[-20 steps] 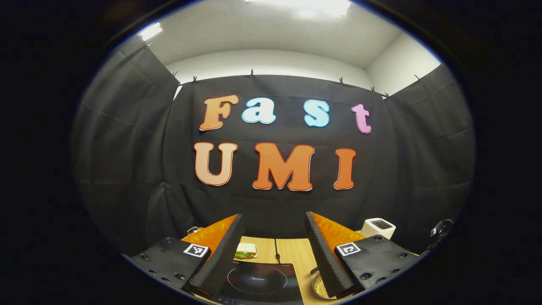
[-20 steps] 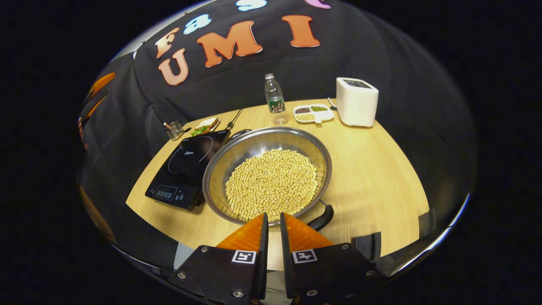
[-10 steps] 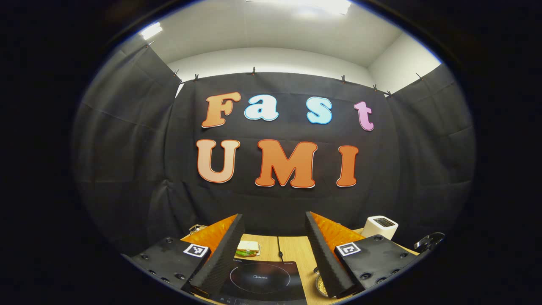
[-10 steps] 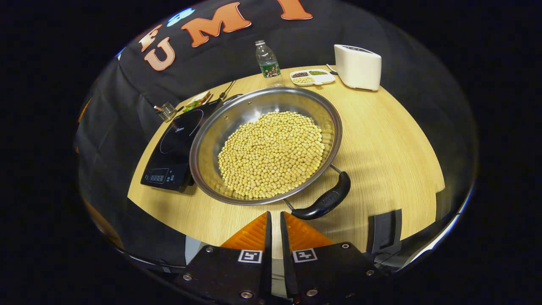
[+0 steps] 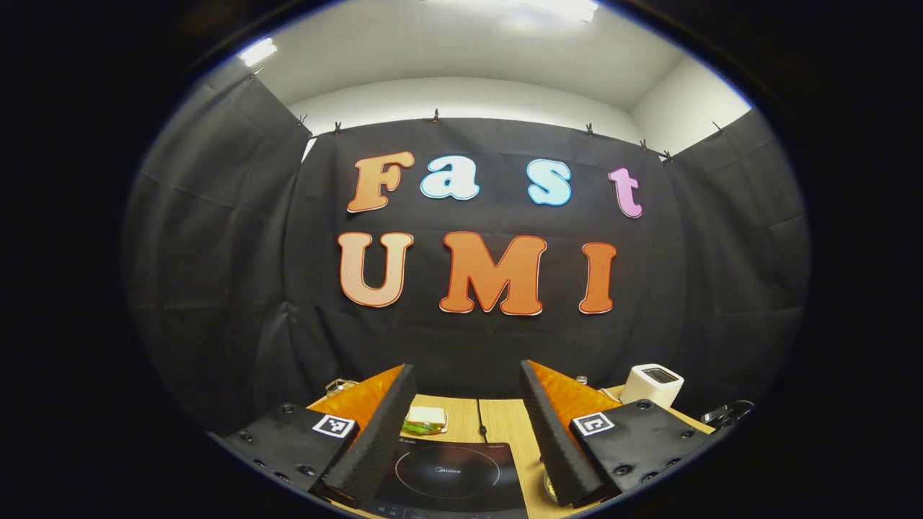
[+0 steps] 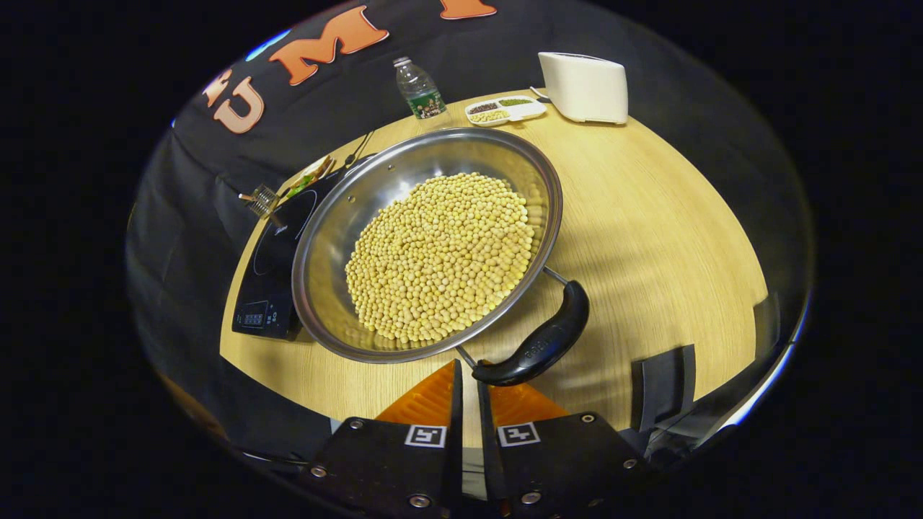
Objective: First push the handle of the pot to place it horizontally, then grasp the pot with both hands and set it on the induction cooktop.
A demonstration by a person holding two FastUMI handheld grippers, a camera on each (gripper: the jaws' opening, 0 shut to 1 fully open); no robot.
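Note:
A wide steel pot [image 6: 339,238] full of yellow beans sits on the wooden table [image 6: 649,216], against the right side of the black induction cooktop [image 6: 270,267]. Its black handle [image 6: 537,346] points toward the near right. My right gripper [image 6: 467,369] is shut with nothing between its fingers, and its tips sit right at the handle's near end. In the left gripper view, my left gripper [image 5: 466,366] hangs open above the cooktop [image 5: 451,476], and a sliver of the pot's rim [image 5: 549,489] peeks out beside the right finger.
At the table's far edge stand a water bottle [image 6: 418,90], a divided dish of beans [image 6: 501,109] and a white toaster [image 6: 583,86]. A sandwich [image 6: 306,176] and a small glass holder [image 6: 261,200] lie behind the cooktop. Bare wood stretches right of the pot.
My right gripper has moved in toward the pot and tilted down, so the handle now lies at its fingertips. The left gripper view has drifted slightly, bringing more of the cooktop between the fingers.

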